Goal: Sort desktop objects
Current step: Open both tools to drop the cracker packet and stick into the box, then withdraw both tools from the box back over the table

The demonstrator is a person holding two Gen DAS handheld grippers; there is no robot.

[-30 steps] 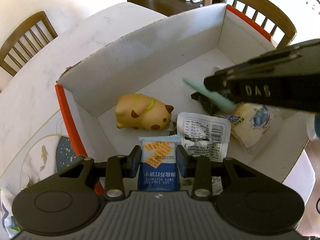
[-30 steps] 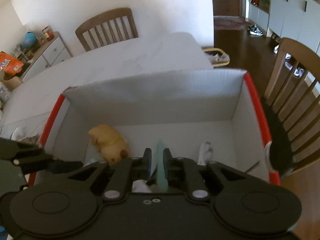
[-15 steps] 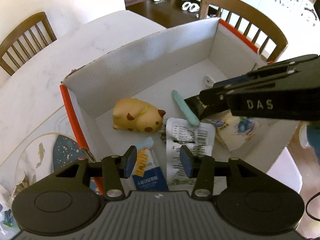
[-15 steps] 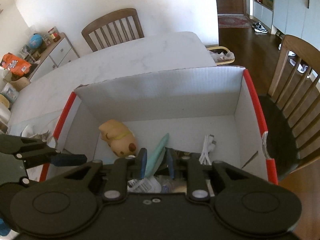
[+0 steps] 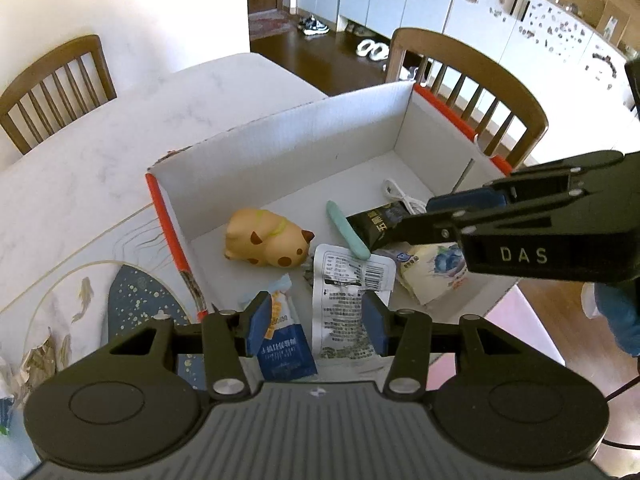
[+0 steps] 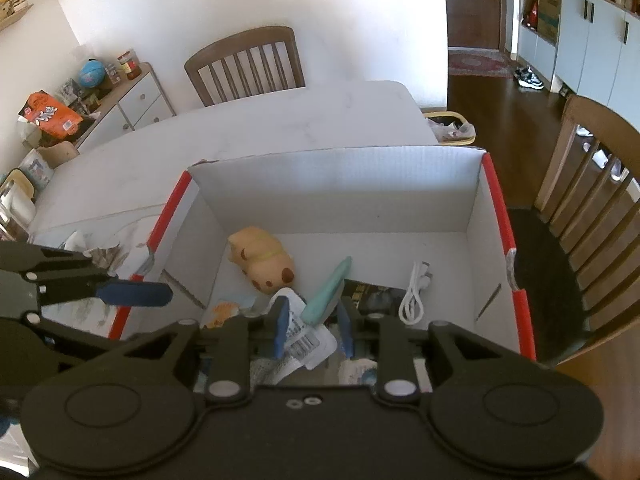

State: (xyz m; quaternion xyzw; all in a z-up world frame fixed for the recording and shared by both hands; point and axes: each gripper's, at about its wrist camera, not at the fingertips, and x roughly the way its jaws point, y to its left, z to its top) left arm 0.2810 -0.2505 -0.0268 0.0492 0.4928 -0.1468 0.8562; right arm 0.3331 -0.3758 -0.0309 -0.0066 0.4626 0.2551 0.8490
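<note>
Both claws parted over the white box [image 5: 280, 148] on the desk [image 5: 80, 160], nothing gripped.

Left claw [image 5: 316, 322] just opened wider, above the blue snack packet [image 5: 286, 350] at the near wall; right claw [image 6: 313, 330] also just opened, clear of the mint stick [image 6: 328, 290] lying mid-box right of the toy dog [image 5: 266, 238], tip on the white sachet [image 5: 348, 300].

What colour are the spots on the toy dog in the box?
Dark brown spots on the tan toy dog, seen best from the left wrist.
</note>
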